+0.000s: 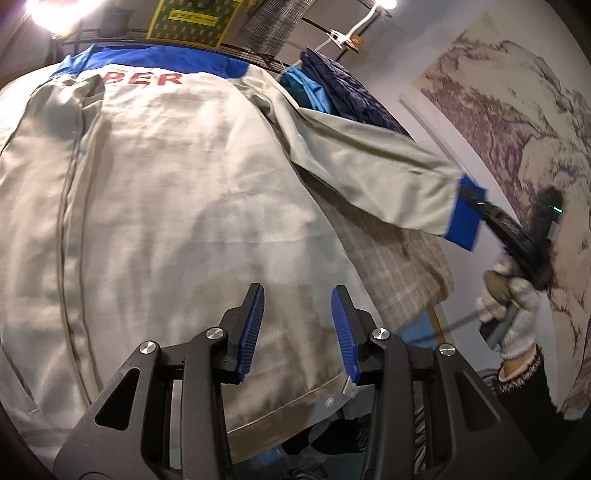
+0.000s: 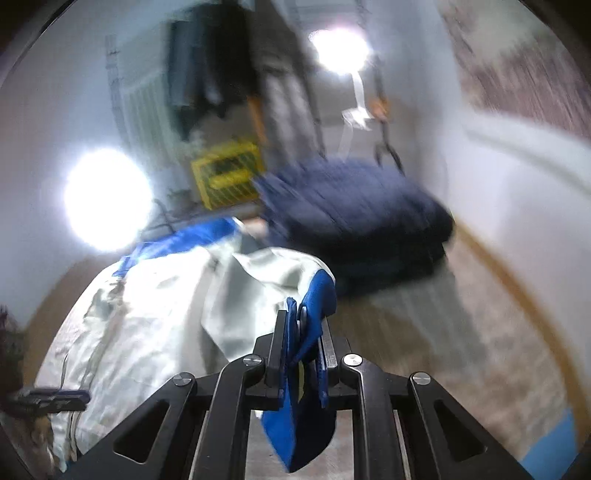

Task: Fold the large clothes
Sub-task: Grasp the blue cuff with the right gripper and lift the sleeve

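Observation:
A large beige jacket (image 1: 166,177) with a blue yoke and red letters lies back-up, spread over the table. My left gripper (image 1: 298,291) hovers over the hem near its right corner, open, with nothing pinched between its blue pads (image 1: 253,325). The right sleeve (image 1: 369,166) is lifted off the table and stretched out to the right. My right gripper (image 1: 469,194), held by a gloved hand (image 1: 509,299), is shut on the sleeve's blue cuff (image 1: 467,225). The right wrist view is blurred, but it shows that gripper (image 2: 303,318) clamping the blue cuff (image 2: 314,295), with the jacket (image 2: 147,314) below left.
A checked cloth (image 1: 399,266) covers the table under the jacket. A navy quilted pile (image 1: 343,85) and a teal garment (image 1: 306,88) sit at the back right. A wire rack holding a green-yellow box (image 1: 192,18) stands behind. A wall with a landscape hanging (image 1: 517,110) closes the right side.

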Demonstrator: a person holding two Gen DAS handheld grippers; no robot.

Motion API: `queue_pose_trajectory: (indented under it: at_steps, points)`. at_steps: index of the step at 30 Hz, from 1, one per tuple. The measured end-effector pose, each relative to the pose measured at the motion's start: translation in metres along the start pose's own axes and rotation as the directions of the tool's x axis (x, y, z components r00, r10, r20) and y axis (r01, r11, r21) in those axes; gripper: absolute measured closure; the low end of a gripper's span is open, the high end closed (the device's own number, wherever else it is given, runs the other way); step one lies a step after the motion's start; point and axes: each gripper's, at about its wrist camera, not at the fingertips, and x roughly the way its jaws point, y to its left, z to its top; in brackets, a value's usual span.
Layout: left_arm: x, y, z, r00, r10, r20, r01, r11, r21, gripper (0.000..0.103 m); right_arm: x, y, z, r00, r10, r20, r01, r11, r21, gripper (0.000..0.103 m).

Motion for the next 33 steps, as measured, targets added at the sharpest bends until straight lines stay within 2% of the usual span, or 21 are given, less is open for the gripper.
queue_pose_trajectory:
  at_steps: [4,8,11,14,15,16,17,21,22,24,26,28,30,32,33]
  points:
    - [-0.009,0.011,0.003,1.0,-0.001,0.03,0.002,0.999,-0.044,0.065,-0.02,0.057,0.005,0.995,0.082,0.053,-0.071,0.982,-0.176,0.092]
    - [-0.021,0.026,0.004,0.998,-0.002,0.066,0.01,0.993,-0.114,0.065,-0.032,0.119,-0.015,0.983,0.183,0.028,-0.158,0.911,-0.381,0.092]
    - [-0.028,0.042,0.005,0.996,0.002,0.086,0.014,0.982,-0.19,0.065,-0.029,0.158,-0.042,0.972,0.23,-0.037,-0.215,0.828,-0.518,0.092]
    - [-0.029,0.061,0.006,0.996,0.0,0.09,0.025,0.962,-0.273,0.065,-0.018,0.193,-0.08,0.958,0.25,-0.14,-0.281,0.72,-0.634,0.092]
    - [-0.028,0.067,0.005,0.996,-0.009,0.086,0.035,0.954,-0.298,0.065,-0.013,0.208,-0.099,0.951,0.248,-0.185,-0.306,0.664,-0.682,0.092]
    - [-0.026,0.071,0.005,0.997,-0.015,0.081,0.04,0.949,-0.314,0.065,-0.01,0.212,-0.109,0.946,0.247,-0.211,-0.322,0.631,-0.706,0.092]
    - [-0.023,0.077,0.004,0.997,-0.023,0.07,0.046,0.939,-0.341,0.065,-0.008,0.224,-0.128,0.937,0.241,-0.253,-0.348,0.57,-0.745,0.092]
    - [-0.01,0.085,0.001,0.999,-0.013,0.03,0.023,0.931,-0.363,0.065,0.004,0.237,-0.172,0.913,0.196,-0.357,-0.407,0.427,-0.807,0.092]
    - [-0.006,0.085,0.001,1.0,-0.006,0.019,0.013,0.934,-0.357,0.065,0.006,0.237,-0.181,0.914,0.182,-0.362,-0.405,0.406,-0.819,0.092]
    - [0.0,0.082,-0.001,1.0,0.0,0.005,0.002,0.938,-0.346,0.065,0.009,0.235,-0.191,0.914,0.161,-0.373,-0.406,0.391,-0.826,0.091]
    - [0.005,0.078,-0.002,1.0,-0.001,-0.011,-0.003,0.942,-0.335,0.065,0.009,0.229,-0.189,0.901,0.167,-0.4,-0.432,0.414,-0.802,0.086]
    - [0.008,0.073,-0.003,1.0,-0.007,-0.024,-0.001,0.948,-0.317,0.065,0.003,0.221,-0.179,0.869,0.217,-0.445,-0.494,0.441,-0.75,0.073]
    - [0.007,0.069,-0.006,1.0,-0.006,-0.03,-0.003,0.955,-0.296,0.065,-0.006,0.208,-0.161,0.823,0.314,-0.474,-0.568,0.484,-0.666,0.061]
    - [0.004,0.065,-0.011,0.999,-0.003,-0.039,-0.008,0.961,-0.278,0.065,-0.014,0.19,-0.142,0.782,0.407,-0.472,-0.623,0.531,-0.574,0.057]
    - [0.002,0.064,-0.013,0.999,-0.006,-0.044,-0.007,0.961,-0.275,0.059,-0.013,0.177,-0.129,0.779,0.44,-0.447,-0.627,0.575,-0.526,0.057]
